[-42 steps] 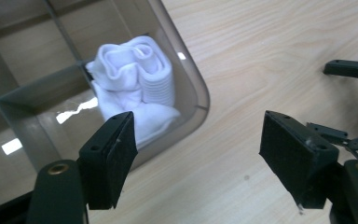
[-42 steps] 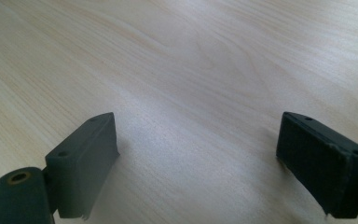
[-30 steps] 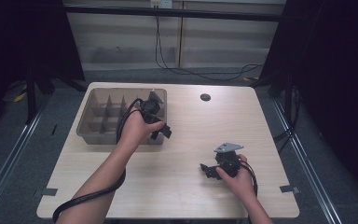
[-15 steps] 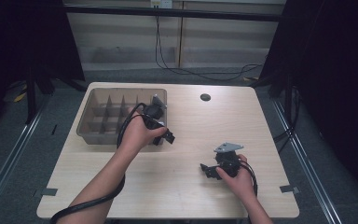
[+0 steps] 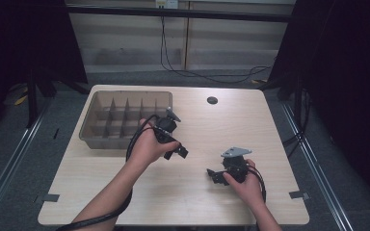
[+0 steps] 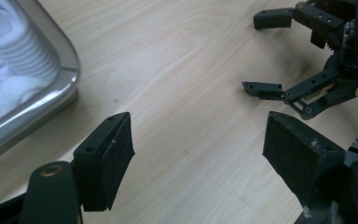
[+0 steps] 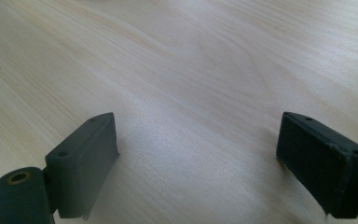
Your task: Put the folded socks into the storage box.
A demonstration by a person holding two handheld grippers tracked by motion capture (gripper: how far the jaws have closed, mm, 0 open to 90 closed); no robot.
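My left gripper hovers over the middle of the wooden table, just off the near right corner of a grey divided tray. Its jaws stand wide apart with nothing between them. In the left gripper view, the left gripper is open over bare wood, with the tray's rounded corner at the left. My right gripper rests low at the table's near right and points left toward the other one. In the left gripper view the right gripper is open and empty. In the right gripper view, the right gripper spans bare wood.
A small black disc lies near the table's far edge, right of the tray. Blurred pale ribbed shapes show inside the tray in the left gripper view. Cables trail from both grippers along the person's forearms. Dark floor surrounds the table.
My left gripper has moved from the tray's right end toward the near middle of the table, closer to the right gripper. The right gripper has barely shifted.
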